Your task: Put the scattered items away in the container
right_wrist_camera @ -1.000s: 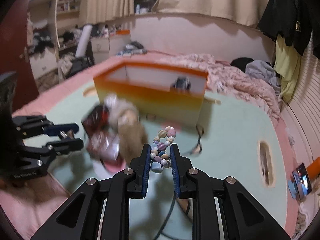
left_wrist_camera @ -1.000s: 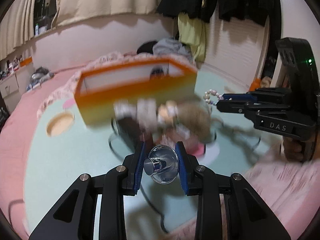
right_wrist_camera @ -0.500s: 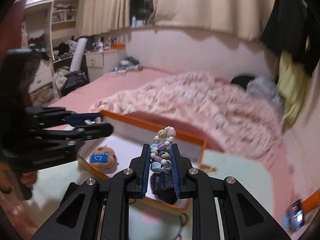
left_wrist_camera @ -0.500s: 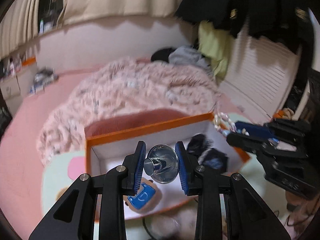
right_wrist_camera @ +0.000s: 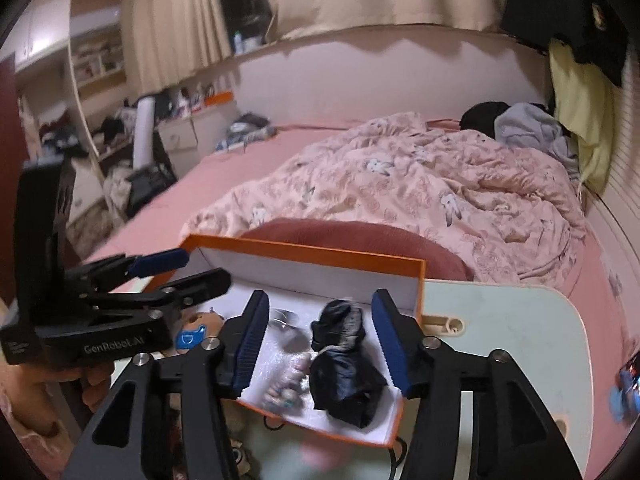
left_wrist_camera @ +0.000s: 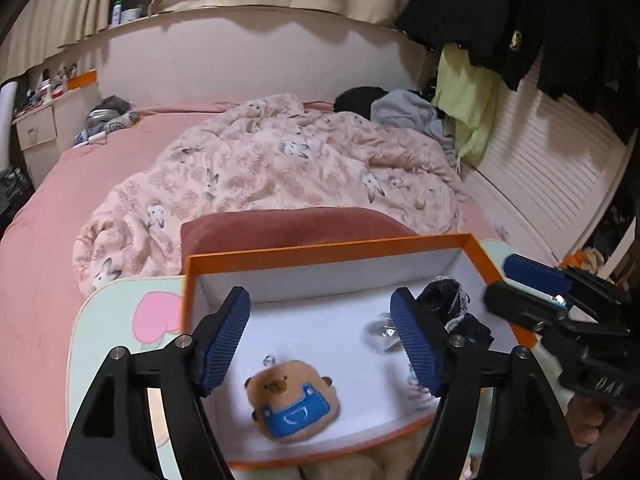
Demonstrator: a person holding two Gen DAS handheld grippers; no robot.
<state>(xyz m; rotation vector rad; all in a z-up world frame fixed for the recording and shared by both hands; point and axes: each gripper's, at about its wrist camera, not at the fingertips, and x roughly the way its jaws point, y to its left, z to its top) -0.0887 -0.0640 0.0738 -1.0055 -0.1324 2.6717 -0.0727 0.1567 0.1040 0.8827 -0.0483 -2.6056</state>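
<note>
An orange box (left_wrist_camera: 320,254) with a white inside stands on a mint tray table; it also shows in the right wrist view (right_wrist_camera: 304,253). My left gripper (left_wrist_camera: 320,340) is open and empty above the box. My right gripper (right_wrist_camera: 320,342) is open and empty above it too. Inside lie a brown bear plush with a blue bib (left_wrist_camera: 292,404), a silver metal piece (left_wrist_camera: 382,334), a bead bracelet (right_wrist_camera: 286,384), blurred, and a dark cloth item (right_wrist_camera: 344,364). The right gripper (left_wrist_camera: 560,312) shows at the right edge of the left wrist view, and the left gripper (right_wrist_camera: 160,276) shows at the left of the right wrist view.
The mint tray table (right_wrist_camera: 500,320) sits on a pink bed beside a rumpled floral duvet (left_wrist_camera: 280,168) and a red cushion (left_wrist_camera: 288,224). A black cable (right_wrist_camera: 396,452) and plush items lie on the table in front of the box. Clothes hang at the right wall.
Both grippers have opened over the box. The silver piece has dropped from the left gripper and the bead bracelet from the right; both now lie inside the box.
</note>
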